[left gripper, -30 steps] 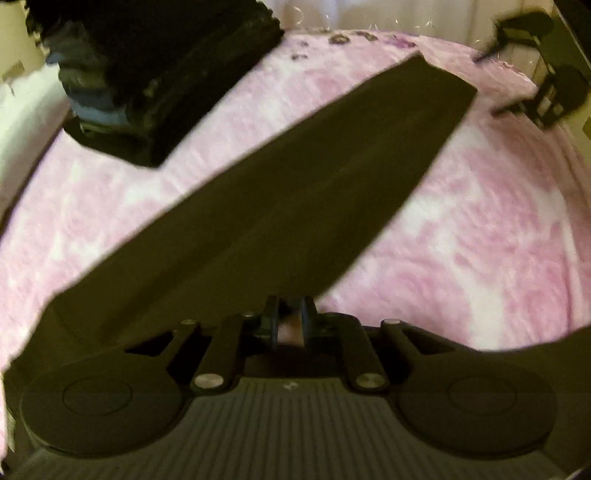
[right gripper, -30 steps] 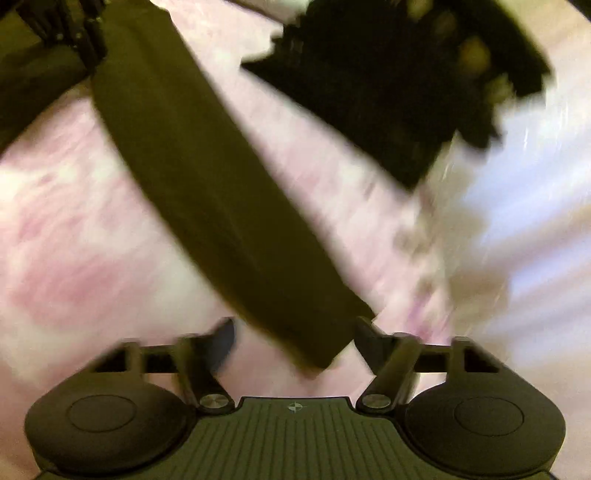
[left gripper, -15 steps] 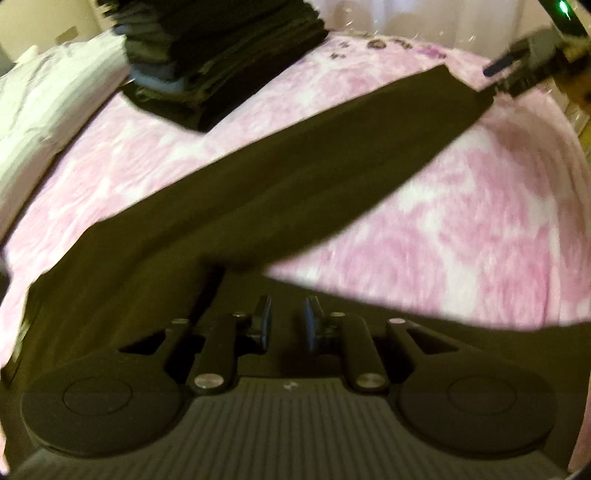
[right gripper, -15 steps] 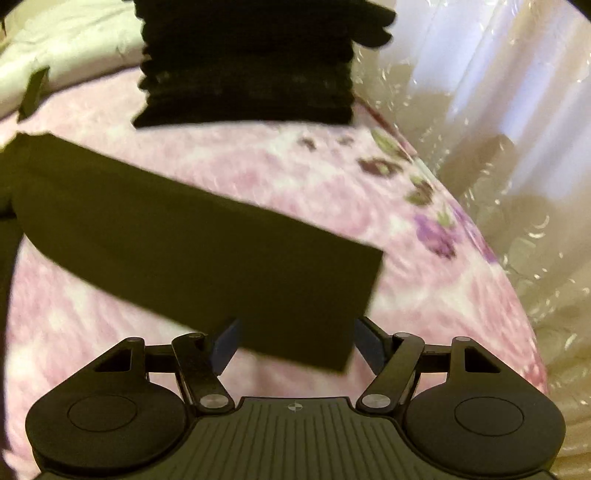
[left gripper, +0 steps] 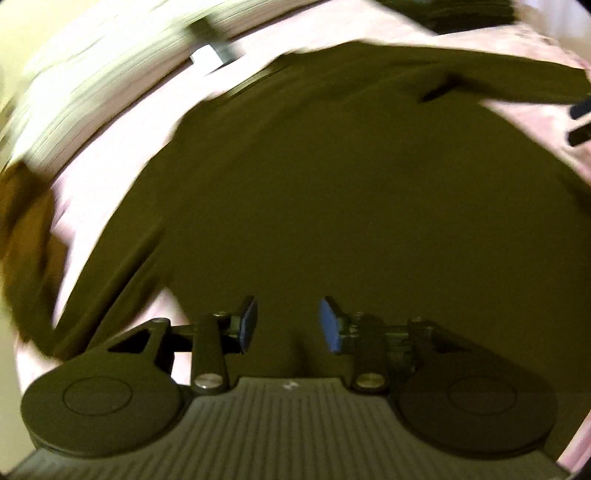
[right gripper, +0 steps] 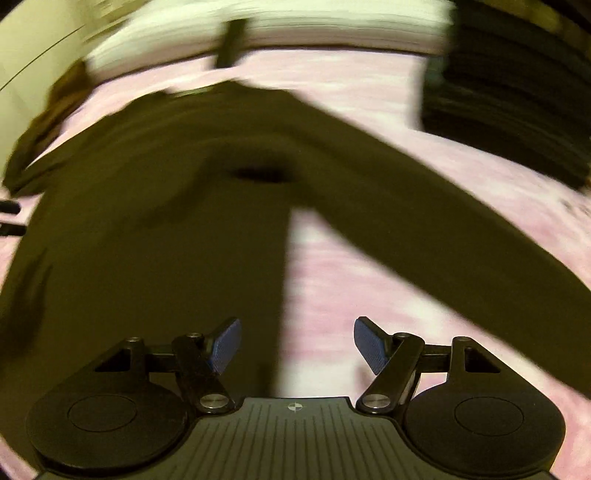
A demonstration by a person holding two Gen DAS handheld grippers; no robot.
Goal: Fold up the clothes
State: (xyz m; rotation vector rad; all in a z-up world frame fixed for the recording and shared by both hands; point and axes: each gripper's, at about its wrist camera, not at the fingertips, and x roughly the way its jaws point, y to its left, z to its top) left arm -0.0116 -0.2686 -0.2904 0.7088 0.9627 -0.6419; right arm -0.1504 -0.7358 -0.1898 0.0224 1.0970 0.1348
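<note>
A dark olive long-sleeved garment (left gripper: pixel 351 192) lies spread on the pink patterned bedspread (right gripper: pixel 388 280). In the left wrist view it fills the middle, its body right in front of my left gripper (left gripper: pixel 288 325), which is open and empty just above the cloth. In the right wrist view the garment's body (right gripper: pixel 147 240) lies to the left and one sleeve (right gripper: pixel 443 229) runs to the right. My right gripper (right gripper: pixel 295 345) is open and empty over the body's edge and bare bedspread. Both views are motion-blurred.
A stack of dark folded clothes (right gripper: pixel 509 92) stands at the far right on the bed. White bedding (right gripper: pixel 258 33) lies along the far side. A brown cloth (left gripper: pixel 26 229) lies at the left edge. My other gripper's fingers (left gripper: pixel 580 122) show at the right edge.
My left gripper has opened and let go of the garment. Both grippers have swung round and now face the garment's body instead of the stretched sleeve.
</note>
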